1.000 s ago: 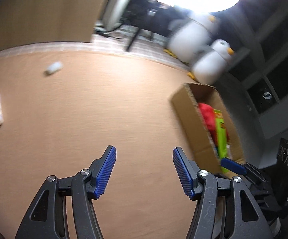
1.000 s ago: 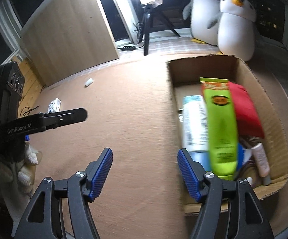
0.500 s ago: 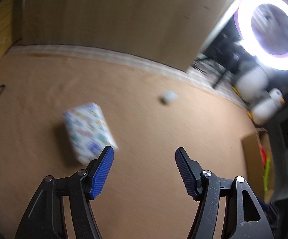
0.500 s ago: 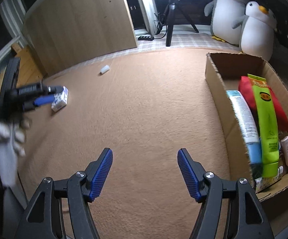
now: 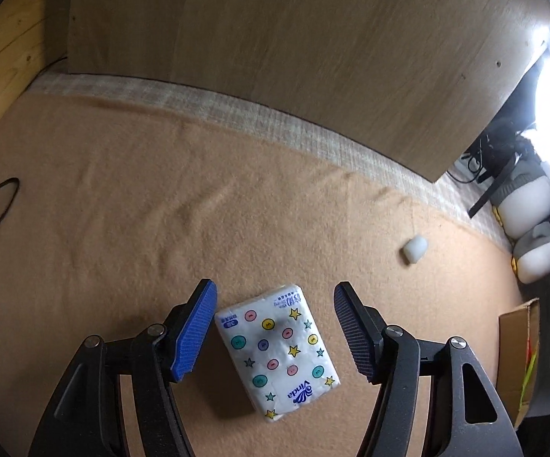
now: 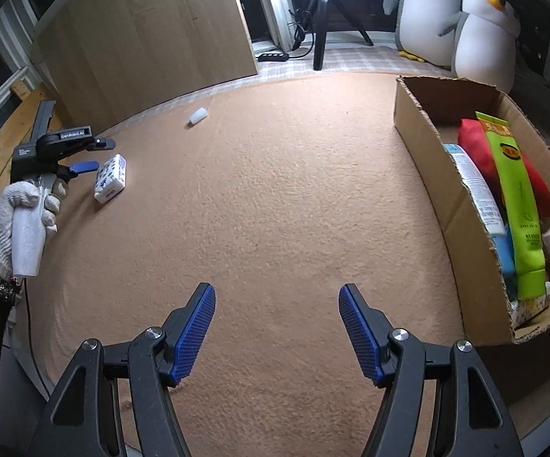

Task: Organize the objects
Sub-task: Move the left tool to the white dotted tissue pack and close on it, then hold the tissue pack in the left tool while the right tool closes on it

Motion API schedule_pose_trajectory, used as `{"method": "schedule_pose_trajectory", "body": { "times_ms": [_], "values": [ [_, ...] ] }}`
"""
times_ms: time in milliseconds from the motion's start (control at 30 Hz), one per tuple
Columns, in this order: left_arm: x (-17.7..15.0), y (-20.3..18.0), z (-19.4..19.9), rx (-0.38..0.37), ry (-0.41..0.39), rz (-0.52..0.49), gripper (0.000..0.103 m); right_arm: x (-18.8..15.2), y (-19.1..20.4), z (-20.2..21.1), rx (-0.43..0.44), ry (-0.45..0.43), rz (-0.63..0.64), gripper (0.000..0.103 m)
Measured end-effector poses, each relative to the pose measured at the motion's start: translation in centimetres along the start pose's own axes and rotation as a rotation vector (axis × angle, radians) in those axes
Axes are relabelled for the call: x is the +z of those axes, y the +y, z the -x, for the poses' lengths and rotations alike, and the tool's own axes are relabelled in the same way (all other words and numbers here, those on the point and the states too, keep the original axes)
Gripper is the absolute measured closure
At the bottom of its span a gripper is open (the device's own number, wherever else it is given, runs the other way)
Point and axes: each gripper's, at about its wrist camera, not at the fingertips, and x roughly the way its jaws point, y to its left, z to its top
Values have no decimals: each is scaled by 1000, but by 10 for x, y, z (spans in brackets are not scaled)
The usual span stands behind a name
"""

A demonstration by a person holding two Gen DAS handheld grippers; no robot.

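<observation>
The left gripper (image 5: 273, 329) has been swung away from the cardboard box (image 6: 461, 205) and is now held, jaws wide, astride the untouched tissue pack (image 5: 278, 350), so pickup is judged next.

Open carpet (image 6: 294, 198) mid-floor, cardboard box (image 6: 461, 205) walls right, wood panel (image 5: 294, 57) behind

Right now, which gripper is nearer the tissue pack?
Left. The left gripper hangs open around the tissue pack; the right gripper is far across the blanket from it, beside the box.
</observation>
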Motion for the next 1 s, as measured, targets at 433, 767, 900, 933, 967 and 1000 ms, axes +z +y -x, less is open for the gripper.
{"method": "schedule_pose_trajectory", "body": {
  "times_ms": [433,767,900,933,967,1000],
  "values": [
    [-54,-29,-7,-77,16,6,58,4,-4,-4,23,13,-10,39],
    [-142,-114,-2,-157,67,-138,57,6,-4,-9,64,26,13,39],
    [-173,-144,4,-177,87,-200,57,5,-8,-8,71,29,21,39],
    [-179,-150,4,-182,92,-216,57,5,-9,-8,72,30,21,39],
    [-187,-158,6,-185,97,-239,57,5,-11,-8,70,31,22,39],
    [-191,-163,7,-186,100,-254,57,6,-12,-8,68,30,24,39]
  ]
}}
